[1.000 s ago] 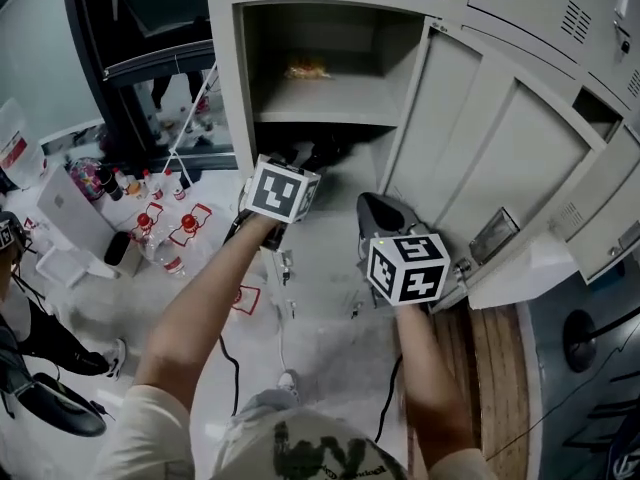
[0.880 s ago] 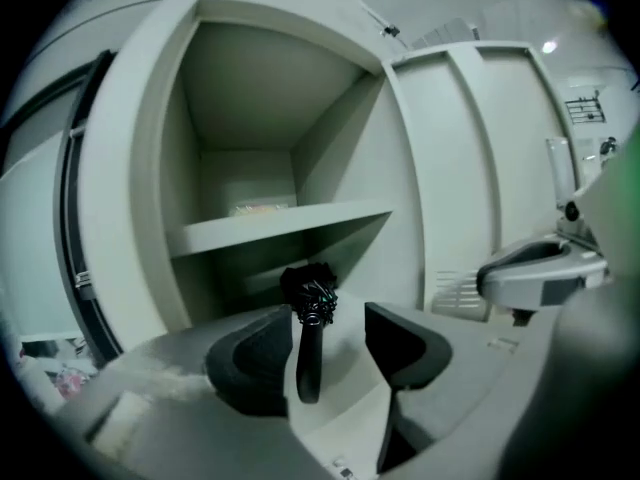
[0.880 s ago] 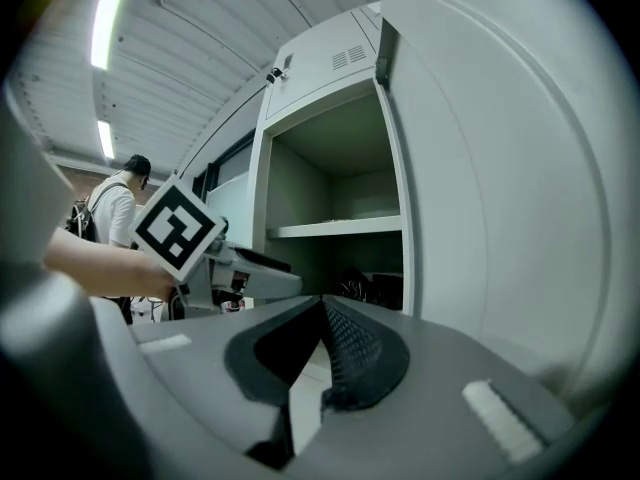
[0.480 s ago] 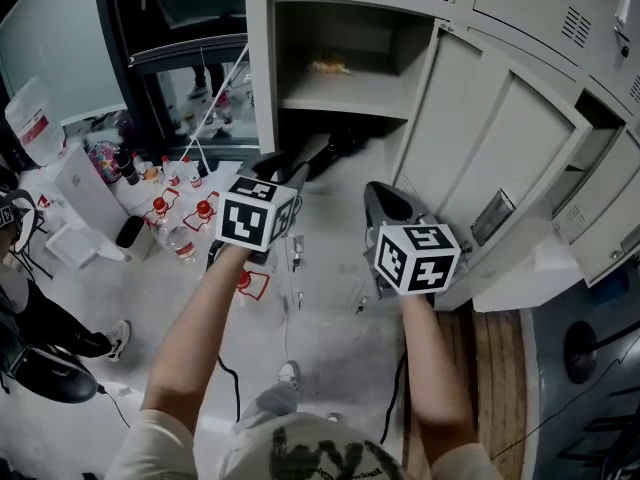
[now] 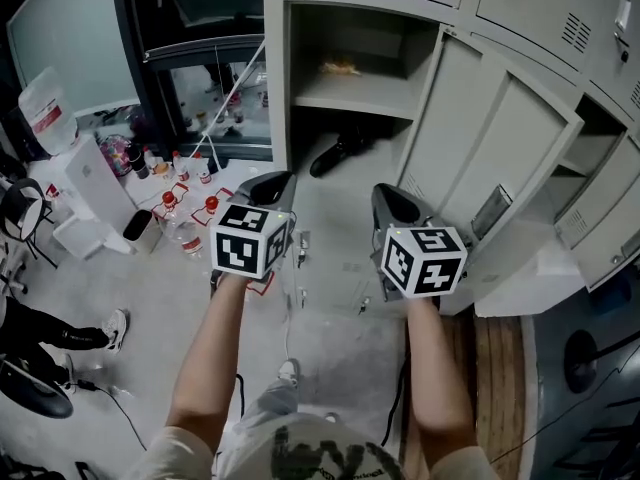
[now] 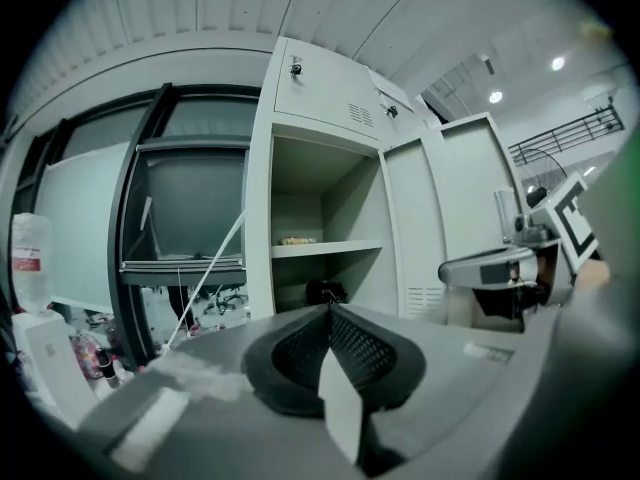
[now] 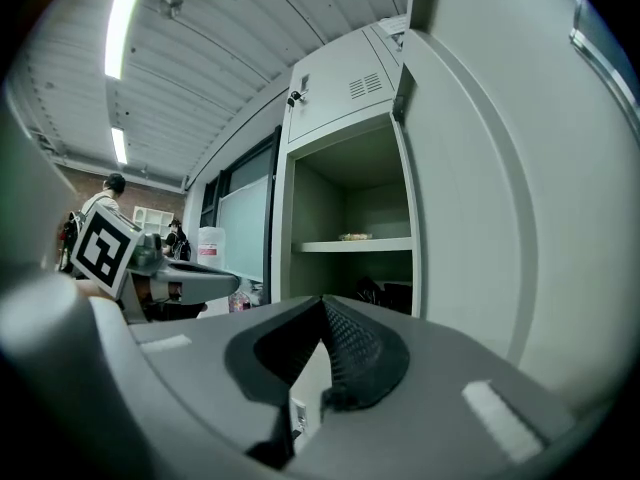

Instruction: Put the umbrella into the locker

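Currently the umbrella [image 5: 338, 152] lies in the lower compartment of the locker [image 5: 275, 88], under the shelf [image 5: 350, 93]. It is ahead of both of my hand-held grippers and well apart from them. It shows as a dark bundle whose near end points out toward my left hand-held gripper [image 5: 270, 181]. I cannot tell whether that end sits fully behind the front edge of the compartment.

State of the tools:
- Left hand-held gripper: pads pressed together, nothing between them.
- Right hand-held gripper [image 5: 392, 196]: pads also pressed together at the tip, nothing pinched.
- Both point roughly level at the open compartment, side by side, left one nearer the locker's side wall, right one nearer the open door [image 5: 490, 138].

Progress, as I judge it: the main step appears done, since the umbrella rests inside and neither tool holds it. A small yellowish item [image 5: 340, 67] sits on the shelf above and is not involved.

Remaining, if anything:
- Confirm that the near end of the umbrella clears the door line; nudge it deeper if not.
- The door stands wide open to the right of my right hand-held gripper. The task does not call for closing it, so I treat that as optional.
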Demonstrator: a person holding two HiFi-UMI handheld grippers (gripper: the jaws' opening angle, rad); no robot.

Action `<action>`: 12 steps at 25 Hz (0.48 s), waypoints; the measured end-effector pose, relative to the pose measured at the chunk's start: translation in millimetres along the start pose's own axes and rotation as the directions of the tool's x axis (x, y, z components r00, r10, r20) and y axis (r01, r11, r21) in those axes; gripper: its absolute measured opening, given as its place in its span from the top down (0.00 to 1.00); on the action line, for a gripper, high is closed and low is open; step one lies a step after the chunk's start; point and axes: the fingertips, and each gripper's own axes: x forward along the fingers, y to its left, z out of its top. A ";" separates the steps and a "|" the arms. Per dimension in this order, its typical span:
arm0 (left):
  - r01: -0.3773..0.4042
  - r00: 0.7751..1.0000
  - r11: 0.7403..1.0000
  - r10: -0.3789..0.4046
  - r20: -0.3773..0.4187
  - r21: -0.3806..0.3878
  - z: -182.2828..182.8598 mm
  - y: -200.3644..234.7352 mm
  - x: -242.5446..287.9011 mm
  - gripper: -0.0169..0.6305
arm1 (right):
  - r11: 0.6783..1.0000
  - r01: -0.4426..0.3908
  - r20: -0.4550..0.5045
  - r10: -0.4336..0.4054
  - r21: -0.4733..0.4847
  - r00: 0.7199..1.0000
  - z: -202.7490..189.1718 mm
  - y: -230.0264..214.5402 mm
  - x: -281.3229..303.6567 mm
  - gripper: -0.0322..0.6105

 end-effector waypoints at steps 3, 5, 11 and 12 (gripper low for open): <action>0.004 1.000 1.000 -0.004 -0.003 -0.027 -4.0 -1.9 -5.0 0.96 | 1.000 0.000 0.002 0.000 -0.002 1.000 -0.5 0.3 -3.0 0.95; 0.010 1.000 0.999 -0.010 0.002 -0.043 -2.6 -4.5 -7.3 0.96 | 1.000 0.001 0.003 -0.001 -0.007 1.000 -0.5 0.0 -4.4 0.95; 0.020 1.000 1.000 -0.020 -0.003 -0.014 0.4 -11.9 -8.8 0.96 | 1.000 -0.001 0.009 0.001 -0.022 1.000 1.2 2.2 -7.4 0.95; 0.022 1.000 1.000 -0.022 -0.004 -0.014 0.2 -12.8 -8.8 0.96 | 1.000 0.000 0.008 0.000 -0.025 1.000 1.3 1.9 -8.0 0.95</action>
